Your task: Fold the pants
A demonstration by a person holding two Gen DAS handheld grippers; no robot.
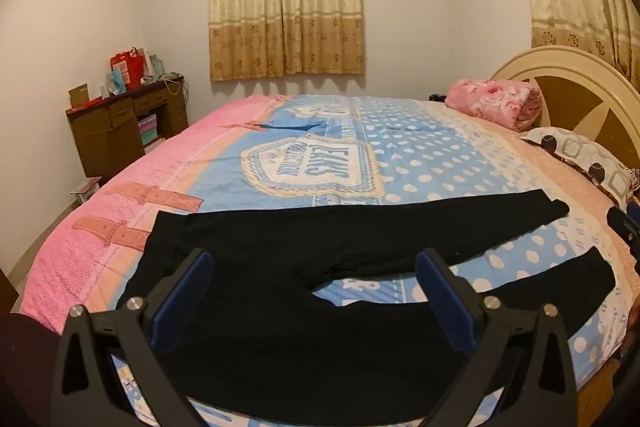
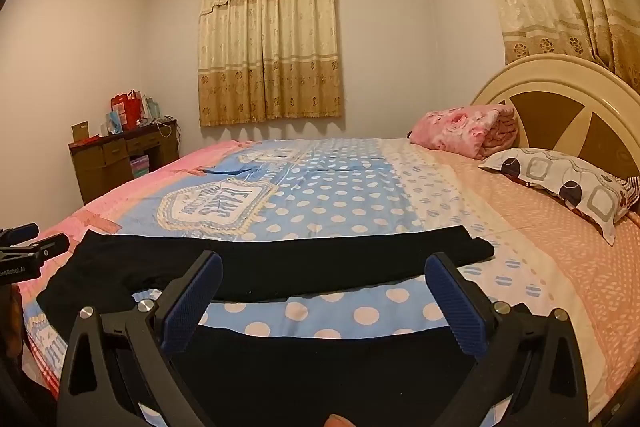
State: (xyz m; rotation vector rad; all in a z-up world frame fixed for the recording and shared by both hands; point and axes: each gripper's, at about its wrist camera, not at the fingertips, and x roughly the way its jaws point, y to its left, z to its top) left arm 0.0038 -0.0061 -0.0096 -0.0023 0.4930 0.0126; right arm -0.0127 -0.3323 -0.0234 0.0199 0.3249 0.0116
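Both grippers' jaws, left (image 1: 314,285) and right (image 2: 322,289), spread wide, empty, above black pants (image 1: 280,243) on bed (image 1: 420,147)

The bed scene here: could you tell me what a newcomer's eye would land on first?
Black pants lie spread flat across the near edge of the bright pink-and-blue bedspread, legs apart and pointing toward the headboard. Both the left gripper and right gripper hover wide open over them, holding nothing.

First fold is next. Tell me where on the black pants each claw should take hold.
On the pants, the near leg's edge: left claw by the waist, right claw by the cuff, both from the near bedside. They lie flat, legs splayed, so the near leg probably folds over the far one.
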